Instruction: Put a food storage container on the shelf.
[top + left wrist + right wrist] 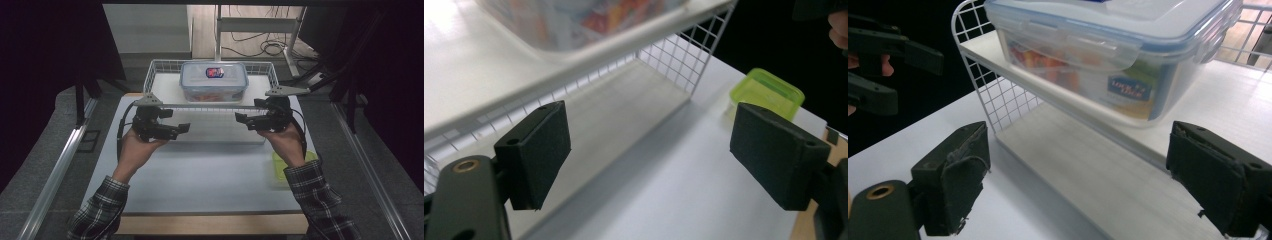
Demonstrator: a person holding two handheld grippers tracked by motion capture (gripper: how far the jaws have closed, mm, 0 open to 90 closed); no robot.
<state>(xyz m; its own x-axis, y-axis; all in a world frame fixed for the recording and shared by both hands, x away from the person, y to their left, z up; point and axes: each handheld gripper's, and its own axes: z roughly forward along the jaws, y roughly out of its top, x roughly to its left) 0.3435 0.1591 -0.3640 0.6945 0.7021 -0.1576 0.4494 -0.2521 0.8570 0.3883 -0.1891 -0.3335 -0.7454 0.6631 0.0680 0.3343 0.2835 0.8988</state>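
A clear food box [214, 80] with a blue-edged clip lid and colourful contents sits on the top shelf of a white wire rack [159, 68] at the far side of the table. My left gripper [182, 128] hovers in front of the rack's left end. My right gripper [243, 120] hovers in front of its right end, and the two point toward each other. In the left gripper view the gripper [649, 155] is open with nothing between its pads, and the box [574, 20] is blurred above. The right gripper [1078, 175] is open and empty below the box [1098, 45].
A lime-green lidded tub [279, 162] stands on the white tabletop [200, 175] beside the right forearm, also seen as the green tub [769, 92]. The rack's lower shelf [1088, 165] is bare. Dark curtains and metal rails flank the table.
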